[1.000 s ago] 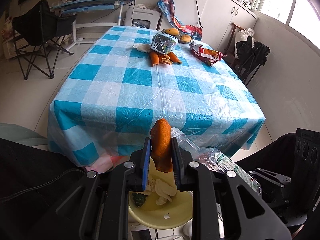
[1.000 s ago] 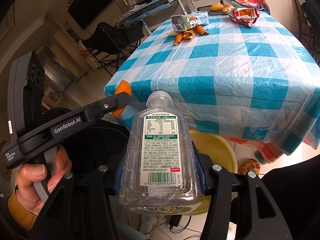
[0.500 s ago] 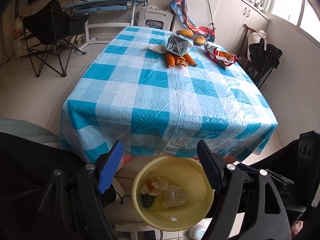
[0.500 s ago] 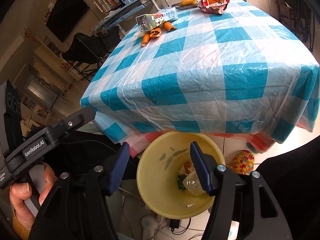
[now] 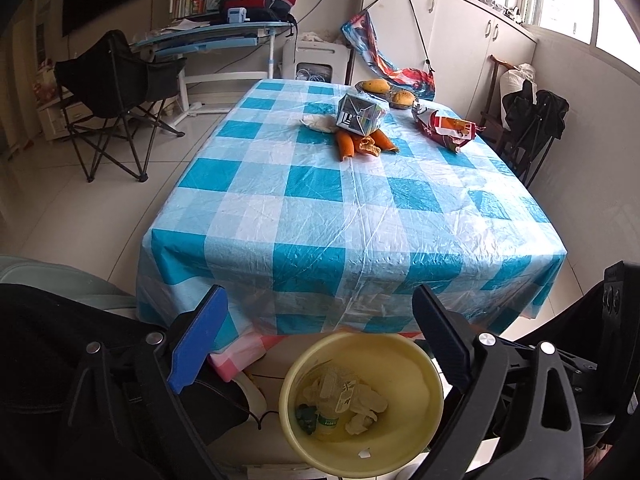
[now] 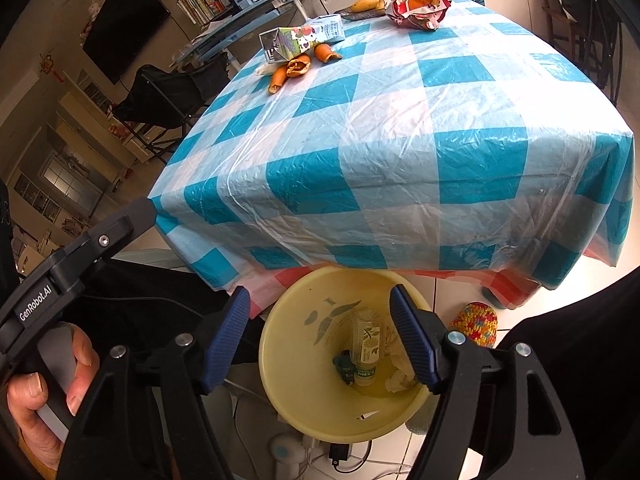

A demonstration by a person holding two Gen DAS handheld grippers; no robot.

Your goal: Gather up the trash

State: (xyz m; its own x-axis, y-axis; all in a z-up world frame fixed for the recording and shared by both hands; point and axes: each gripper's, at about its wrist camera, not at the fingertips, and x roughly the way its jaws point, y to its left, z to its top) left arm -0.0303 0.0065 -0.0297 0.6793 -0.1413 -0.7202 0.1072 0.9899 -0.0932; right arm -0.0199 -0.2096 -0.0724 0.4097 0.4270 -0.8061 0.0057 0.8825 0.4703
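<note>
Tablecloth (image 5: 320, 216): thin plastic sheet, glossy, creased, blue-white check. Bucket (image 5: 420, 364): smooth yellow plastic, dull sheen, some marks on inner wall. Bottle (image 6: 366, 346) inside: clear plastic, paper-like printed label. Pale scraps beside it: possibly crumpled tissue, view too small to tell. Carton (image 5: 362, 114): printed card, silvery foil lining at torn end. Snack bag (image 5: 446, 128): shiny crinkled foil. Floor (image 5: 80, 200): glossy pale tile. Folding chair (image 5: 116, 92): matt black cloth, metal frame.

Bottle (image 6: 365, 346) in bowl (image 6: 296, 392) before table (image 6: 400, 152).
</note>
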